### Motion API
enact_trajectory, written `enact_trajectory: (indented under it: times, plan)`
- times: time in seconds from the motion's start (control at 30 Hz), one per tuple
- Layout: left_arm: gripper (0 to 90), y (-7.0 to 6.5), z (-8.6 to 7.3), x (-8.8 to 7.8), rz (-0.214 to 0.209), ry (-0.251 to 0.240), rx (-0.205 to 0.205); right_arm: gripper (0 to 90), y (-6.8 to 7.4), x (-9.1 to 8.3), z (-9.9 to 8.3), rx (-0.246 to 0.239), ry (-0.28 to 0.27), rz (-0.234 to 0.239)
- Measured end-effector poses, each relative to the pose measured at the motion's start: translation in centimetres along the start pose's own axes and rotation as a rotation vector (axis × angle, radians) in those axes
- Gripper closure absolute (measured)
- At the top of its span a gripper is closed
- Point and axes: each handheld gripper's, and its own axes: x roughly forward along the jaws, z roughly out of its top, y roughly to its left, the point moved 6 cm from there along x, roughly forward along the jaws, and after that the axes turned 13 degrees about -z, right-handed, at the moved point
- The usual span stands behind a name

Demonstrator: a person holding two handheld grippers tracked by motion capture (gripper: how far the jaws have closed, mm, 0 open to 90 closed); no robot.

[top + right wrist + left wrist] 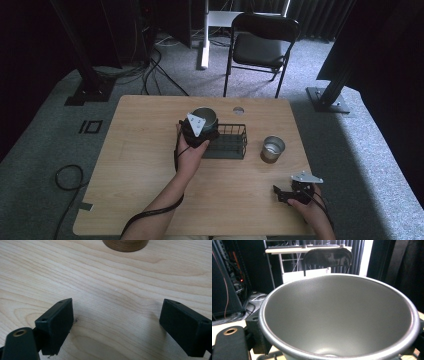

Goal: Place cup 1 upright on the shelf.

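A grey metal cup [205, 116] is held at the left end of a black wire basket [231, 141], with my left gripper [198, 128] shut on it. In the left gripper view the cup's open inside [337, 315] looms close, and a black fingertip [255, 333] presses its left side. A second metal cup [273, 149] stands upright on the table to the right of the basket. My right gripper [281, 194] rests low over the front right of the table, open with nothing between its fingers [56, 325]. That second cup's base [125, 244] shows ahead of it.
The wooden table [150, 165] has a small round hole [238, 110] near its far edge. A black folding chair [260, 47] and a white desk leg [204, 35] stand beyond it. Cables lie on the grey carpet at the left [67, 177].
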Motion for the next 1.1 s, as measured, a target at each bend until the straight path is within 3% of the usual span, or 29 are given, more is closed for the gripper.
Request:
enact_trajectory:
  times: [0.5,0.57,0.7,0.93,1.1]
  plan:
    - [13.0,-0.6,-2.0,1.5,0.017,0.038,0.039,11.7,0.0,0.0,0.0,0.0,0.0,0.0]
    - [12.6,-0.5,-2.2,1.5,0.038,0.043,0.054,11.7,0.0,0.0,0.0,0.001,0.001,0.0]
    - [12.3,-0.6,-2.3,1.7,0.023,0.032,0.063,11.7,0.0,0.0,0.0,0.0,0.0,0.0]
    - [8.7,-0.6,-2.3,1.6,0.03,0.057,0.089,11.7,0.0,0.0,0.0,0.0,0.0,0.0]
    - [6.2,-0.9,-1.7,1.4,-0.004,0.059,0.096,11.7,0.0,0.0,0.0,0.0,0.0,0.0]
